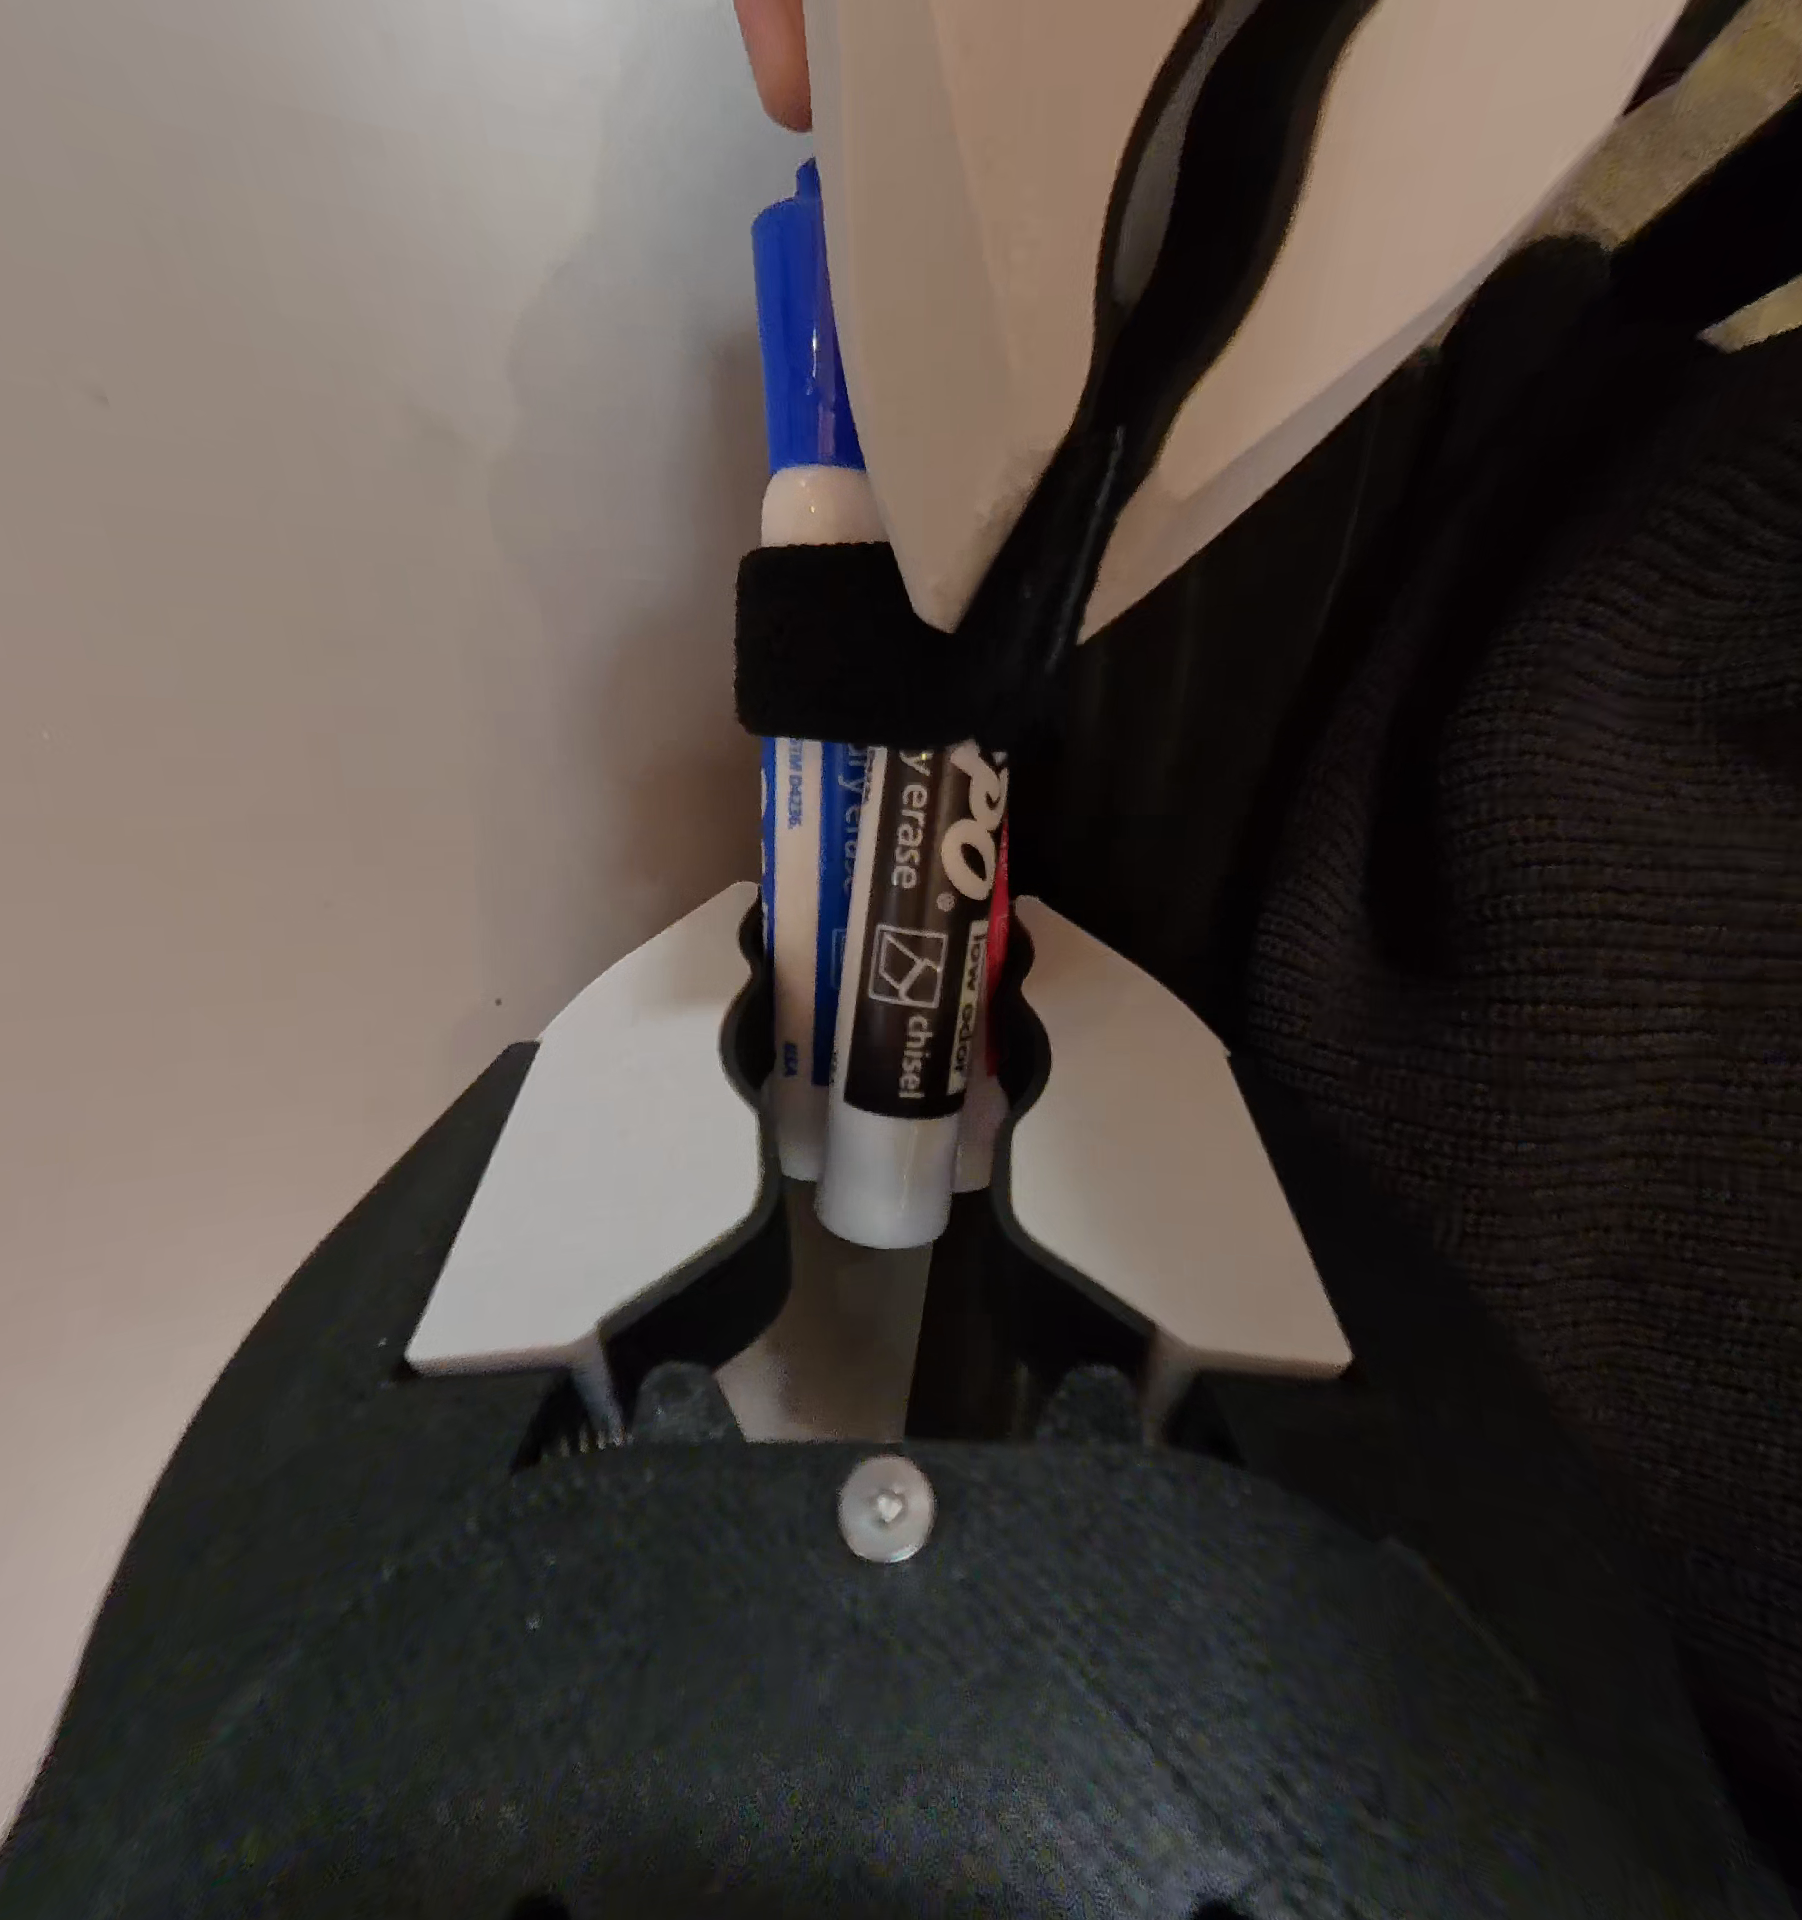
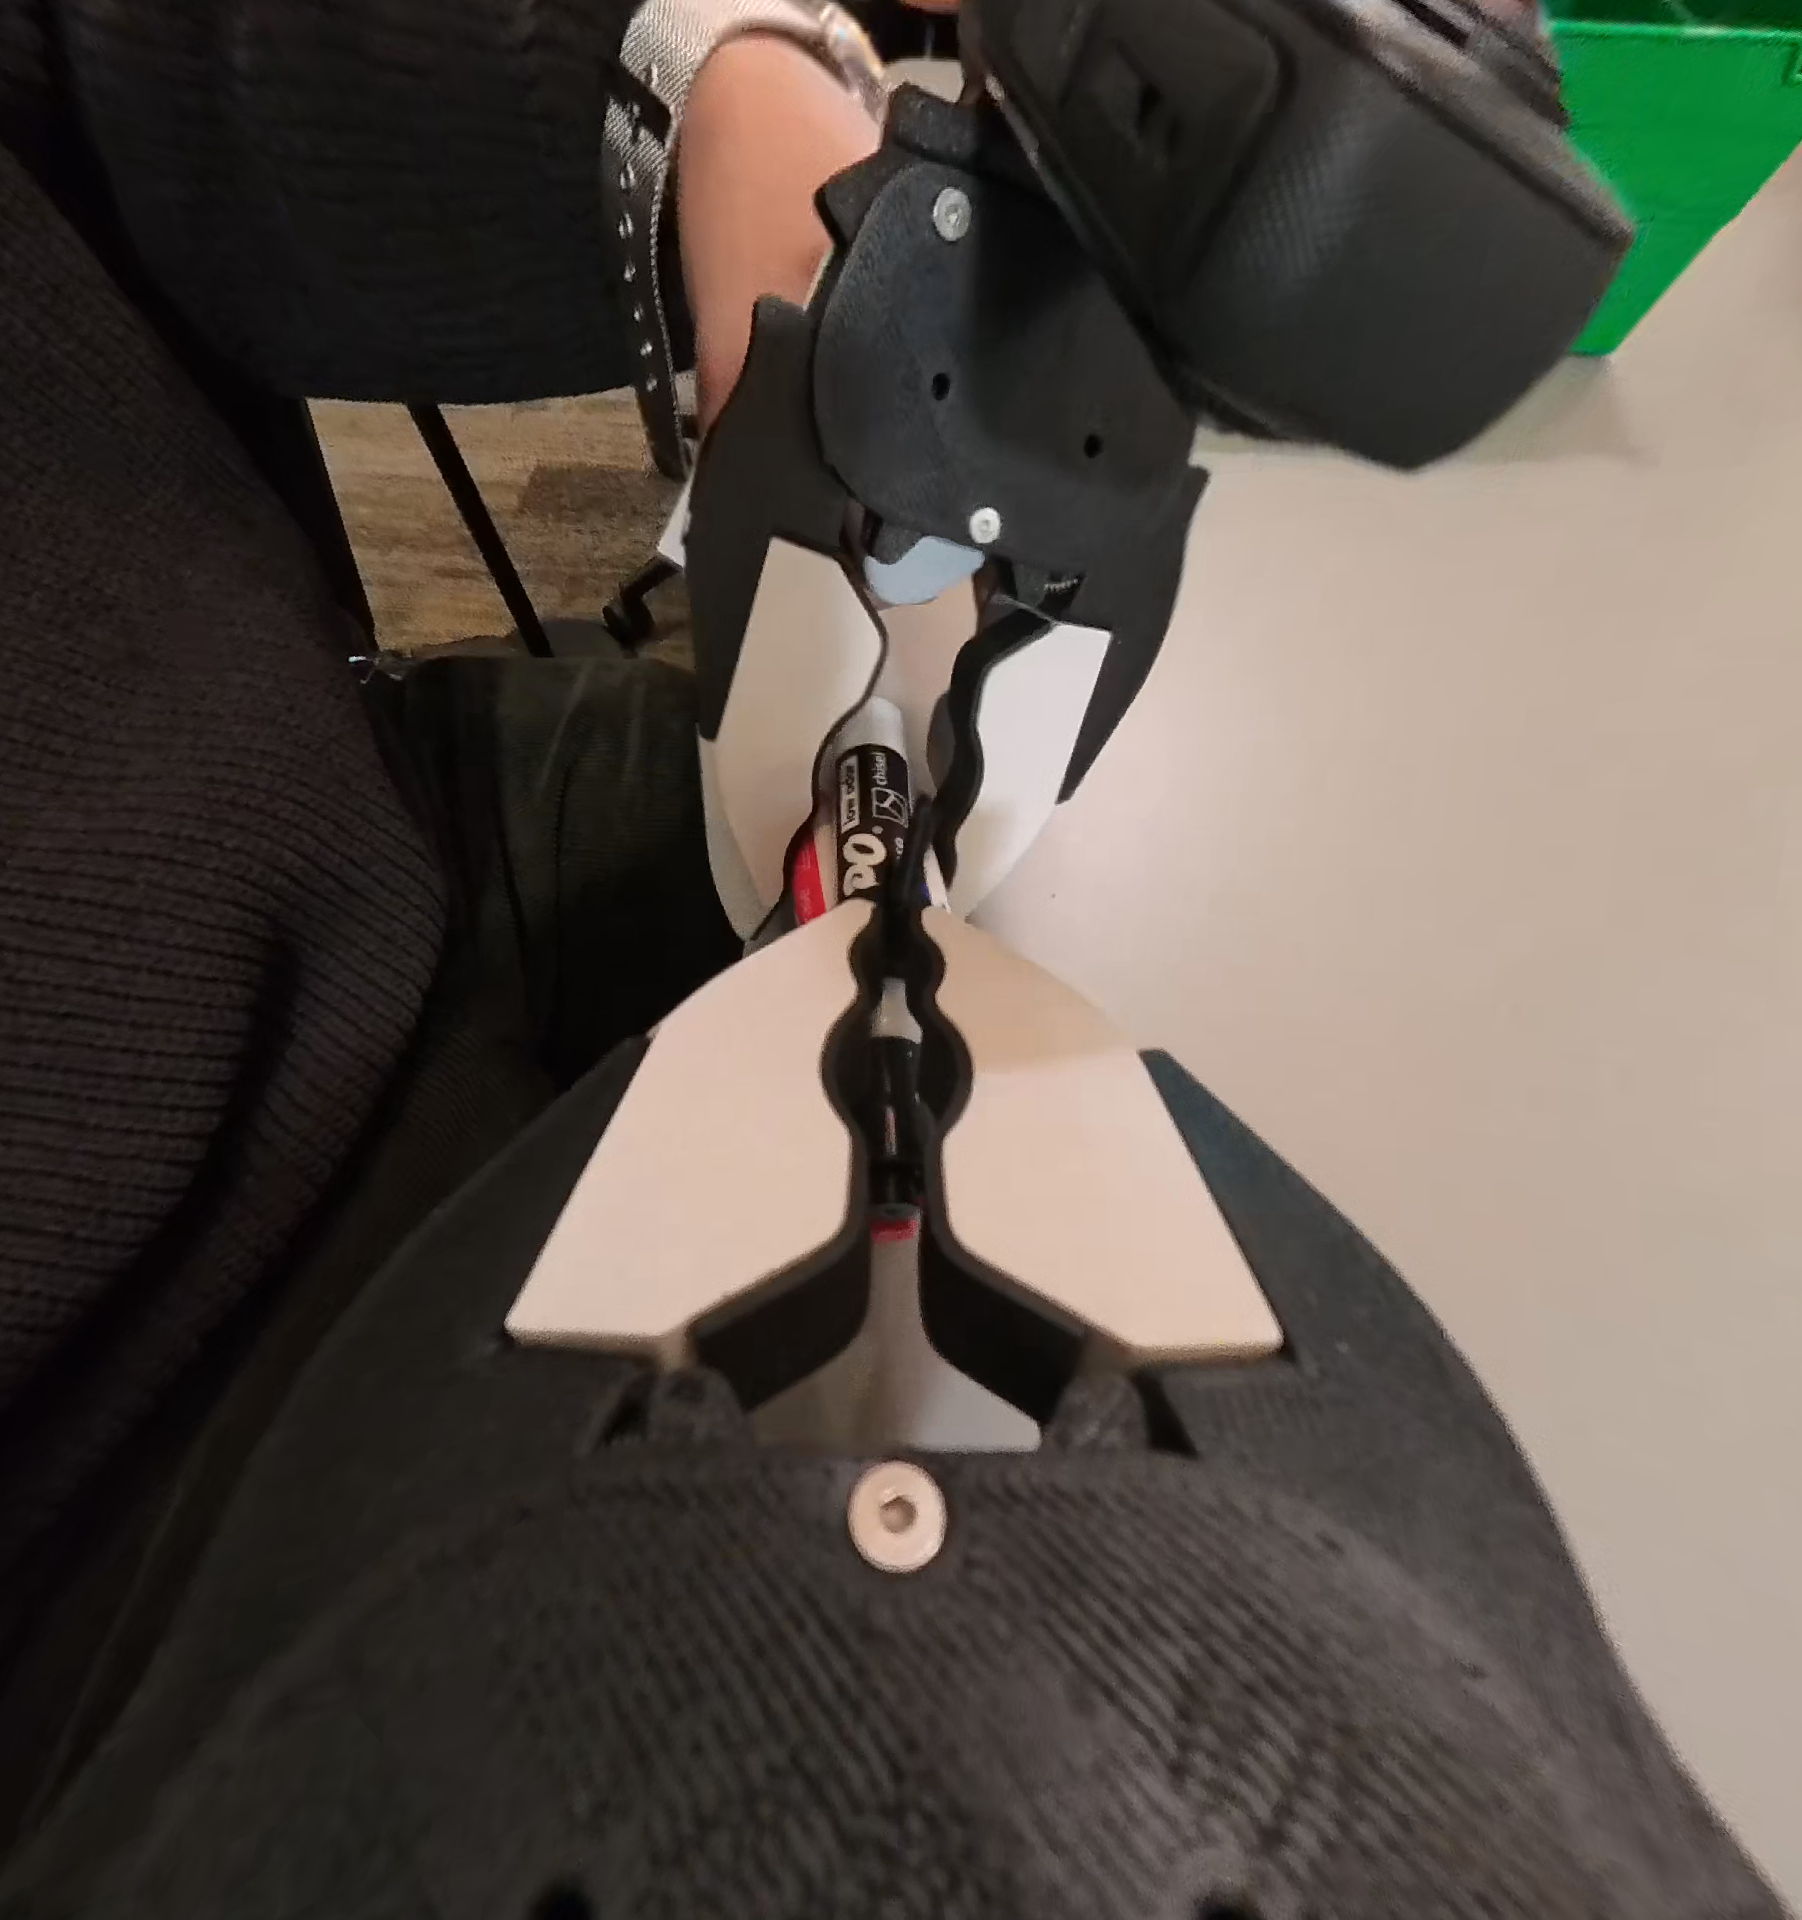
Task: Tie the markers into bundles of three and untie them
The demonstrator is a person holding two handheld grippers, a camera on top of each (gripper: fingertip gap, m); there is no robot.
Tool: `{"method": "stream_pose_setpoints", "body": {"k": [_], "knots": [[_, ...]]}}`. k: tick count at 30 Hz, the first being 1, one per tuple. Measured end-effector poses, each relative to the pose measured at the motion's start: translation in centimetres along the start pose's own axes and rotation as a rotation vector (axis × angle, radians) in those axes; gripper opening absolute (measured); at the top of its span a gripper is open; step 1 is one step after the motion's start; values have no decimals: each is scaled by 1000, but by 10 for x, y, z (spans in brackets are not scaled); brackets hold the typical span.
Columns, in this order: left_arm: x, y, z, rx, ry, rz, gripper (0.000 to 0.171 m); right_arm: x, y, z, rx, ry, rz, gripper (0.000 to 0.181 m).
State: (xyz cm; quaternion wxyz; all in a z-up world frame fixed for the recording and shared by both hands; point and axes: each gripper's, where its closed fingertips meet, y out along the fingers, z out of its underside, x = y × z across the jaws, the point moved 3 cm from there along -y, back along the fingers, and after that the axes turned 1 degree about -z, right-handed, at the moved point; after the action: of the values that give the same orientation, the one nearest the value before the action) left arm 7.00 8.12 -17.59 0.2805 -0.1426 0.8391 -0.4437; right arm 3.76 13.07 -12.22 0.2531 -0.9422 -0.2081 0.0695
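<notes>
The left claw (image 1: 881,997) is pinching the lower end of a bundle of markers (image 1: 876,935), its two white fingers with wavy black inner pads pressed against the bundle from either side. The bundle stands roughly upright between the fingers: a blue-capped marker (image 1: 803,343) on the left, a black-labelled marker (image 1: 902,977) in front, and a sliver of a red-labelled marker (image 1: 999,935) on the right. A black fabric strap (image 1: 855,649) wraps around all three a little above the left claw.

The right claw (image 2: 892,935) reaches in from the opposite end, tip to tip with the left claw. Its fingers are nearly pressed together around the markers' cap ends, with the strap right at its tips; whether it grips the caps or the strap cannot be told.

Beneath lies a pale tabletop (image 2: 1448,883). A person's black knitted sleeve (image 1: 1551,935) fills one side, and a green bin (image 2: 1686,156) sits at the far edge of the tabletop.
</notes>
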Motion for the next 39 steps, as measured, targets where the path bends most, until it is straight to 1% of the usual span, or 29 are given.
{"method": "stream_pose_setpoints", "body": {"k": [1,4,7,8,11,13,14,15,16,18,19,20,21,24,26,28,30,32,34,36,39], "knots": [[1,-2,-2,-23,-3,3,44,-2,-2,0,-11,12,7,4],[1,-12,-11,-127,-22,27,60,-12,-11,-2,-56,53,30,4],[13,-26,-18,-248,-57,-4,76,-26,-21,1,-86,95,85,3],[19,-32,-20,-293,-72,-20,79,-32,-25,3,-89,109,109,3],[43,-51,-23,-453,-157,-81,79,-48,-35,12,-81,146,190,3],[58,-62,-21,-539,-235,-96,77,-56,-40,16,-81,163,229,3],[62,-66,-18,-561,-260,-91,76,-58,-41,16,-83,168,244,3],[66,-68,-15,-571,-269,-93,70,-60,-42,17,-80,167,256,3],[70,-70,-12,-569,-275,-124,61,-61,-43,16,-79,164,264,3],[82,-77,-9,-577,-275,-250,32,-60,-42,14,-84,157,263,3],[83,-80,-10,-590,-264,-282,16,-59,-42,12,-88,152,260,3],[82,-82,-12,-595,-245,-292,3,-58,-41,11,-93,147,257,3],[81,-83,-13,-597,-237,-304,0,-58,-41,10,-95,146,259,3],[78,-76,-15,-556,-258,-312,0,-60,-40,10,-84,149,286,3],[85,-71,-16,-547,-312,-410,0,-63,-39,10,-86,180,319,3],[93,-70,-19,-582,-386,-520,1,-66,-37,7,-83,213,372,3],[95,-68,-22,-600,-433,-589,1,-66,-33,5,-51,216,411,3],[99,-68,-21,-595,-441,-665,1,-62,-28,2,-22,212,413,3],[102,-70,-19,-602,-424,-715,1,-58,-25,-2,-28,219,409,3],[105,-71,-17,-620,-432,-712,1,-56,-25,-7,-45,222,402,3],[107,-72,-15,-685,-502,-625,1,-55,-25,-11,-73,232,392,3]]}}
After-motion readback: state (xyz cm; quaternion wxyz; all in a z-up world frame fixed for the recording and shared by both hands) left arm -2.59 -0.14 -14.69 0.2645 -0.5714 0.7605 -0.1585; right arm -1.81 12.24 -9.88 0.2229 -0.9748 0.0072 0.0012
